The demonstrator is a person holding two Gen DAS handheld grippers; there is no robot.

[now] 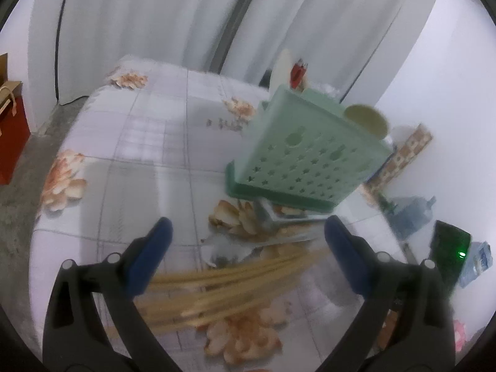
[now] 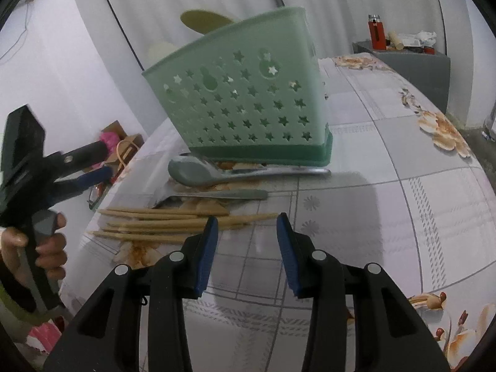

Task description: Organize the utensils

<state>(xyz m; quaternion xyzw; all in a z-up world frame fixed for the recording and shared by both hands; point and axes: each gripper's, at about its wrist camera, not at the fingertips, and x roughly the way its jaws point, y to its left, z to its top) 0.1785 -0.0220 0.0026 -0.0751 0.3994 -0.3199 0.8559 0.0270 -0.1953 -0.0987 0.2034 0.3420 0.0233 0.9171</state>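
A pale green utensil holder (image 1: 303, 158) (image 2: 241, 108) with star-shaped holes stands on the flowered tablecloth, and pale spoon heads (image 2: 204, 20) stick out of its top. In front of it lie two metal spoons (image 2: 198, 172) (image 1: 269, 217) and a loose bundle of wooden chopsticks (image 1: 232, 282) (image 2: 161, 220). My left gripper (image 1: 248, 235) hovers over the chopsticks with its jaws wide open and nothing gripped. My right gripper (image 2: 247, 229) is open just short of the chopstick tips, and its pads press on nothing. The right wrist view also shows the left gripper (image 2: 77, 170), held by a hand (image 2: 46, 248).
A red bag (image 1: 12, 142) stands on the floor past the table's left edge. A grey cabinet (image 2: 418, 59) with a red flask (image 2: 375, 35) is behind the table. A water bottle (image 1: 409, 214) and a dark device with a green light (image 1: 449, 254) lie to the right. White curtains hang behind.
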